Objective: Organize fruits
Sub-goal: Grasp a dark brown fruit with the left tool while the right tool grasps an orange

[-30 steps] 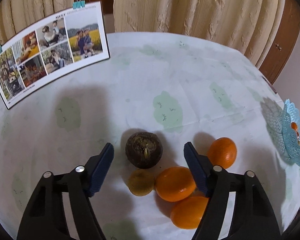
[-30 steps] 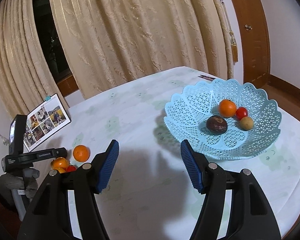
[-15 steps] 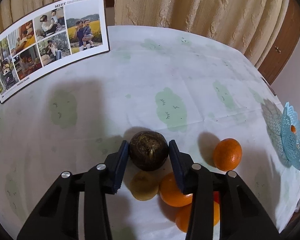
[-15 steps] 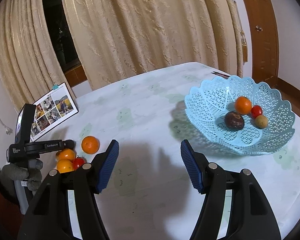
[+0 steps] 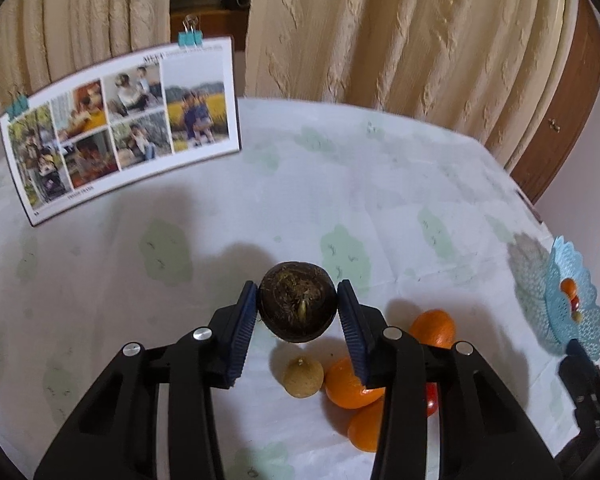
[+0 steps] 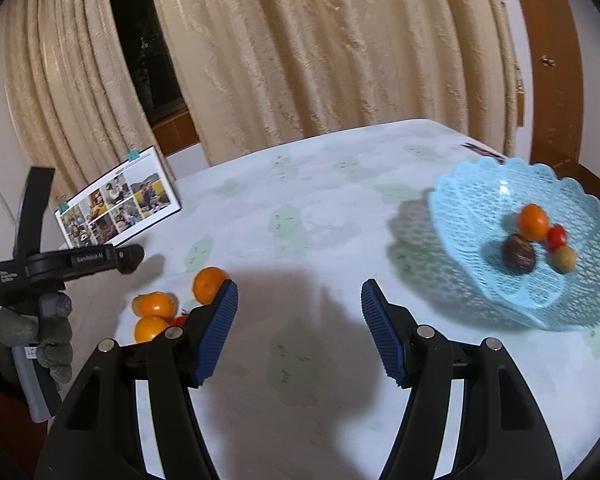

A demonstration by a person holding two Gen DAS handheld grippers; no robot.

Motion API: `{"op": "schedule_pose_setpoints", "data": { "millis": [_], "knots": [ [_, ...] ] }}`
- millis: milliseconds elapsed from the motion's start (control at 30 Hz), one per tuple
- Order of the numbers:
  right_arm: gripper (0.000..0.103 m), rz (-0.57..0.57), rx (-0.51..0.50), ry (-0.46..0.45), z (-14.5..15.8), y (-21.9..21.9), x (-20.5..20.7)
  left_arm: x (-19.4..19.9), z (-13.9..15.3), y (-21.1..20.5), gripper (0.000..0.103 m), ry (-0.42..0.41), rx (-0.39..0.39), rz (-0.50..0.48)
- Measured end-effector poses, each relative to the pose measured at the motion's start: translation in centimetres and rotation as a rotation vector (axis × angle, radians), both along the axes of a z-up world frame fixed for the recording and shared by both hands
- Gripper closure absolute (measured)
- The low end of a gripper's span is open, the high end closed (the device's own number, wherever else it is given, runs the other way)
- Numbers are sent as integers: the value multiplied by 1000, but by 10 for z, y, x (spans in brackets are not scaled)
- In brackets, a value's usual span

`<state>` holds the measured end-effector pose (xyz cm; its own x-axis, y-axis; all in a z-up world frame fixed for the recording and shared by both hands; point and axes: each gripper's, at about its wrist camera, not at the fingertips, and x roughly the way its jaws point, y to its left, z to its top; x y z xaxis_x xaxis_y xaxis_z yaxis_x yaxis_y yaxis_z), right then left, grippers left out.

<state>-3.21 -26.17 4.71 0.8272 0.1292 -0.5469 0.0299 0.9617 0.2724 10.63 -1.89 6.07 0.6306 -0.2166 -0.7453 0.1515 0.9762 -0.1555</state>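
Dark fruit in our left gripper [image 5: 297,309] — basket far to the right.

We clamp the dark fruit [image 5: 297,307] between both pads, lifted clear of the table [image 5: 300,200] above the oranges [image 5: 350,378]. The basket [image 5: 572,308] sits well apart at the right edge, so the carry runs rightward. Our right gripper [image 6: 298,332] is nearer it — spread apart, holding nothing.

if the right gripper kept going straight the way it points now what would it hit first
Probably just the tablecloth: the open right gripper points down at a bare stretch between the loose oranges and the blue basket. Depth is hard to judge through the fisheye.
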Motion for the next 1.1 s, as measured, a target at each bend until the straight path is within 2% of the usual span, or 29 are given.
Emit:
{"op": "schedule_pose_setpoints", "data": {
  "millis": [367,533,767,833,1000,1100],
  "knots": [
    [37,163,13,108,-17,55,60,-20,42,7,61,-107,-30,8],
    [37,201,32,158,-27,71,83,-27,55,12,61,-140,-51,11],
    [37,213,-14,193,-38,85,104,-32,65,17,61,-159,-69,14],
    [40,211,-22,202,-40,86,107,-32,66,17,61,-159,-72,13],
    [61,232,-18,226,-46,87,112,-33,66,16,61,-155,-70,8],
    [62,239,-21,224,-45,88,111,-34,65,13,61,-153,-69,4]
  ]
}}
